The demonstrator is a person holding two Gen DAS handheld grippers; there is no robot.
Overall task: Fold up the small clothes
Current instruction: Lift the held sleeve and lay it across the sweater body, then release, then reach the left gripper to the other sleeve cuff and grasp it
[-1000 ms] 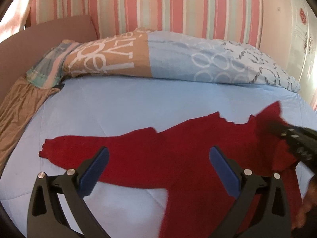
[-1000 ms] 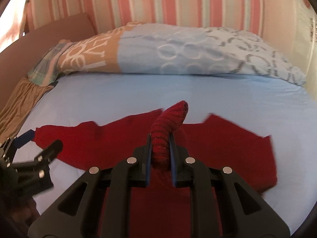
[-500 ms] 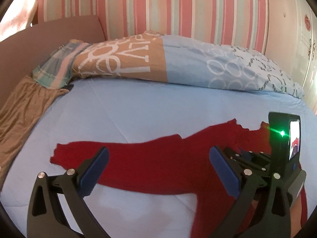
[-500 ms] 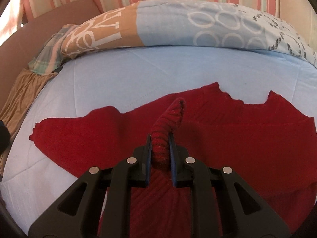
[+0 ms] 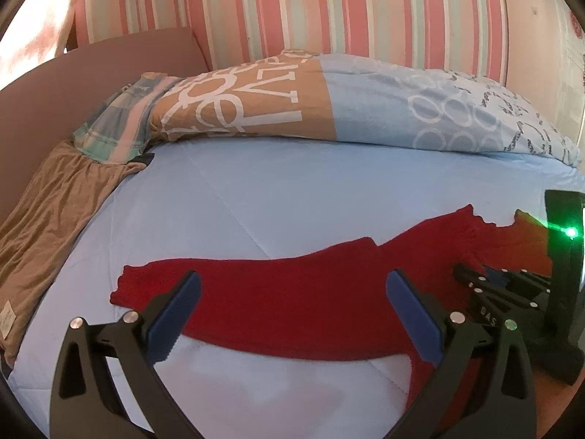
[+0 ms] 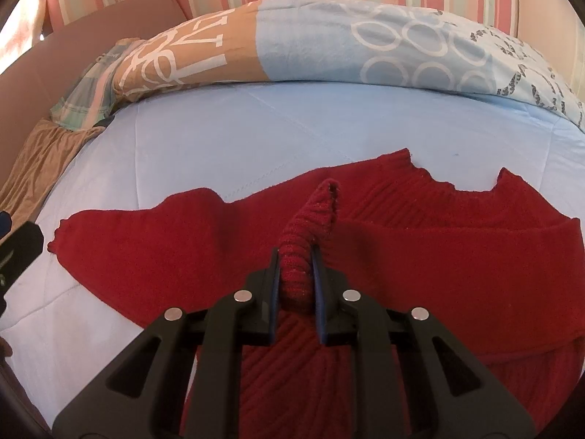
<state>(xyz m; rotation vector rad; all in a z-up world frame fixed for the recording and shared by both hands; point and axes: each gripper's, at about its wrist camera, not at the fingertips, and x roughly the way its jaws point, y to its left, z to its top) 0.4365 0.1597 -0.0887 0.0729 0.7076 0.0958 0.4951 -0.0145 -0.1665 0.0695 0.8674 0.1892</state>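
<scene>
While the brown cloth (image 5: 55, 216) hangs over the bed's left edge, the red sweater (image 5: 292, 303) lies spread flat across the light blue bedspread (image 5: 256, 190), one sleeve stretched out to the left. Over that sleeve hovers the left gripper (image 5: 290, 303), its blue-padded jaws wide apart with nothing between them. Behind, along the striped wall (image 5: 329, 7), rests a patterned duvet (image 5: 329, 109) (tan with white lettering, then pale blue with rings). Further right, the right gripper (image 6: 297, 278) has its jaws nearly together, pinching a ribbed fold of the sweater that stands up from the body of the garment. The neckline shows beyond it, toward the duvet.
</scene>
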